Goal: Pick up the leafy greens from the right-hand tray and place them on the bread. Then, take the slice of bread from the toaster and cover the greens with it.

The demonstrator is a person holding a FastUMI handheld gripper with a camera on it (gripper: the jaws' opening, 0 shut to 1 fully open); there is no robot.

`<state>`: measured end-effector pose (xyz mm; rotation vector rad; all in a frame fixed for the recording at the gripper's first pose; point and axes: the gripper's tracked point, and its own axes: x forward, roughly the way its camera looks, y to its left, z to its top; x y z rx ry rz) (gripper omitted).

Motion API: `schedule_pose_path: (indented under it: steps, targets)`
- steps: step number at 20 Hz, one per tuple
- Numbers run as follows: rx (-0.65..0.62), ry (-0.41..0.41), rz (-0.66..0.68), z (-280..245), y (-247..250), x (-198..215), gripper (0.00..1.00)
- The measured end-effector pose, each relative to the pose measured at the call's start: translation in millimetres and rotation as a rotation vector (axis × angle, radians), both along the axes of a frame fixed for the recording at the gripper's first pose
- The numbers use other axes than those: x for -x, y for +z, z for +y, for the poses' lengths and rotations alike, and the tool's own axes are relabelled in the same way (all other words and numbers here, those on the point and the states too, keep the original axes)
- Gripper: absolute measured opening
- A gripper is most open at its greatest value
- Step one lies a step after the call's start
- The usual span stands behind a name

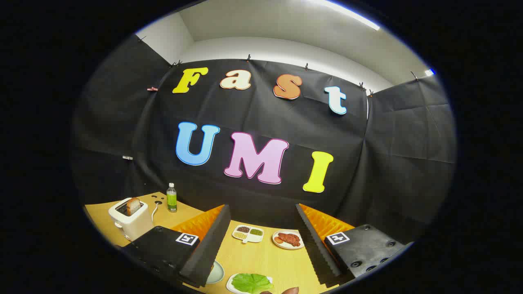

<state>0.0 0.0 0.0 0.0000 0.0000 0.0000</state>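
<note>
The tongs (261, 245) hover spread and empty above the surface (253, 257), greens (252, 282) lying between them, toaster (128, 216) off left.

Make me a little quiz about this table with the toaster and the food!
1. True or false: a slice of bread sticks up out of the white toaster.
2. What lies between the open jaws of the gripper? A) leafy greens on a tray B) a spoon C) an apple
3. Fill in: the green ______ stands beside the toaster.

Key: 1 true; 2 A; 3 bottle
</note>
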Motion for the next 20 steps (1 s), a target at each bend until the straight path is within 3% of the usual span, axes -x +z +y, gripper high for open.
schedule_pose_path:
  steps: [16,20]
  targets:
    - [-0.017,0.029,0.049,-4.2,-20.2,-6.5,0.97]
    - [-0.017,0.095,0.175,-1.1,-59.8,-9.9,0.97]
